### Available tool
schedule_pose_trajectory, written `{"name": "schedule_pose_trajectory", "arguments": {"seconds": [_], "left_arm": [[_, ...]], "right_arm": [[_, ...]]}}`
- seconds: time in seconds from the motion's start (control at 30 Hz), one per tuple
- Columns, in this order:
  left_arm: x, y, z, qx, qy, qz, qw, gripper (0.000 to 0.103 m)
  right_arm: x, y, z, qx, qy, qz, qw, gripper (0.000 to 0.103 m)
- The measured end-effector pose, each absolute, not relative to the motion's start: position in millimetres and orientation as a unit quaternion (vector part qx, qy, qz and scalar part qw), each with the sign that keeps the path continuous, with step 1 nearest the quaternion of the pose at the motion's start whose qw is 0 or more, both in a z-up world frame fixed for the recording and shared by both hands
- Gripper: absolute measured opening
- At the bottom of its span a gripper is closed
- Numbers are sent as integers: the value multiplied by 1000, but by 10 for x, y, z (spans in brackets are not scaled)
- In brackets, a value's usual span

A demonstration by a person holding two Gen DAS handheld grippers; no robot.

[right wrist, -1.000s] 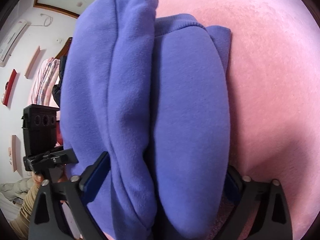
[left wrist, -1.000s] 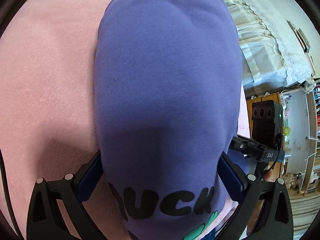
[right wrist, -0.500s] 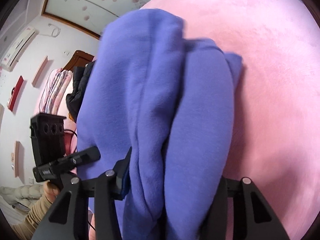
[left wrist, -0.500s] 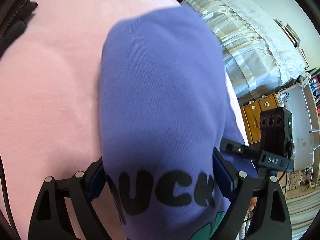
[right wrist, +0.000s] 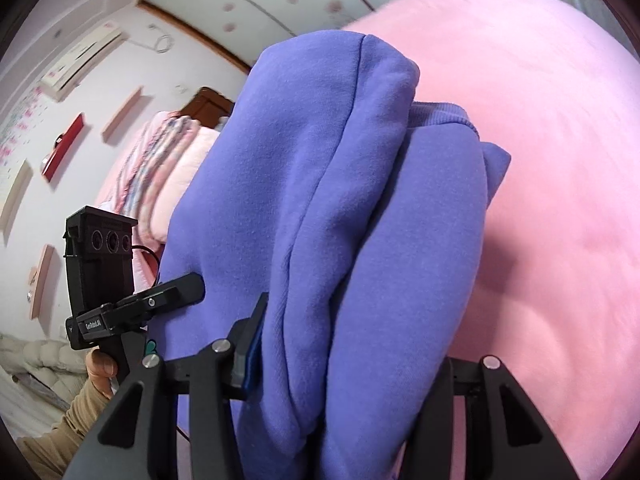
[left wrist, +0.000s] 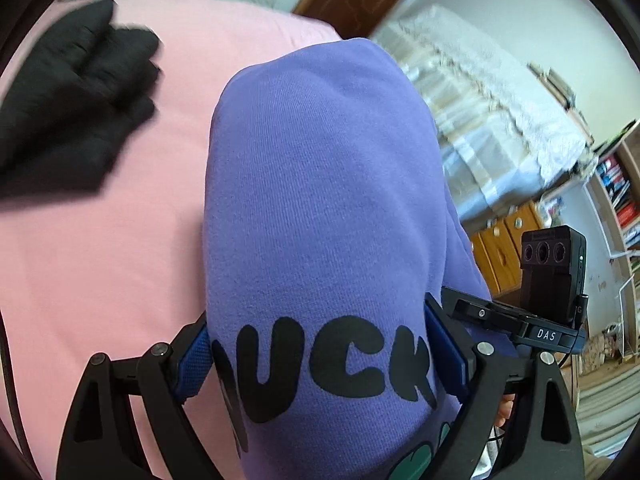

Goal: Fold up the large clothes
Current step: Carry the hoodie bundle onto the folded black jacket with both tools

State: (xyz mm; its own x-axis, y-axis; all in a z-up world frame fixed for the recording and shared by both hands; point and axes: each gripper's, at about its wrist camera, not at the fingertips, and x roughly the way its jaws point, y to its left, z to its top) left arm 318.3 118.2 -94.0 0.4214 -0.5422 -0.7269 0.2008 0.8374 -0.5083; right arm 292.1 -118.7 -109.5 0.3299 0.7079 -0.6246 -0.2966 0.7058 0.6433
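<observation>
A purple sweatshirt (left wrist: 320, 208) with black printed letters is folded into a thick bundle and held up over the pink bed cover (left wrist: 100, 260). My left gripper (left wrist: 316, 344) is shut on one end of the bundle, its blue pads pressed into both sides. My right gripper (right wrist: 348, 364) is shut on the other end (right wrist: 340, 220), where several folded layers and a ribbed cuff show. Each gripper's fingertips are hidden by the cloth. The right gripper also shows in the left wrist view (left wrist: 548, 280), and the left gripper shows in the right wrist view (right wrist: 104, 276).
A black garment (left wrist: 68, 108) lies on the pink bed cover (right wrist: 560, 160) at the far left. A white lace-covered bed (left wrist: 492, 120) and wooden drawers (left wrist: 504, 240) stand to the right. Pillows and a striped blanket (right wrist: 160, 160) lie by the headboard.
Both grippers have lifted and tilted up with the purple bundle. More of the room and the black garment have come into view. The right gripper's jaws have closed tighter on the cloth.
</observation>
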Motion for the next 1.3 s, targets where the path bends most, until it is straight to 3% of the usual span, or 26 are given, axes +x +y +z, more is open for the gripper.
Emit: {"name": "schedule_pose_trajectory", "arguments": {"seconds": [0.37,0.6,0.77,1.0,1.13,1.3], "left_arm": [[4248,3184,247,-168,389,-165,891,91],[5046,4284,538,-177,379,-147,897,91],[5562,4832,241,-195,386,-141,891,92],[5947,5119,-841,-225,456,-136,850,92],[6002,5092,-1309,-234,475,-141,837,97],[6055,5114,-1657,-269,481,-141,822,103]], "right_arm": [[4225,478,-109,184,399,407,801,47],[5151,1537,258,170,391,425,798,47],[5583,2120,78,162,396,416,803,47],[5939,2542,-727,186,460,383,779,47],[5965,2568,-1226,198,497,355,767,49],[5972,2632,-1471,193,513,343,763,53]]}}
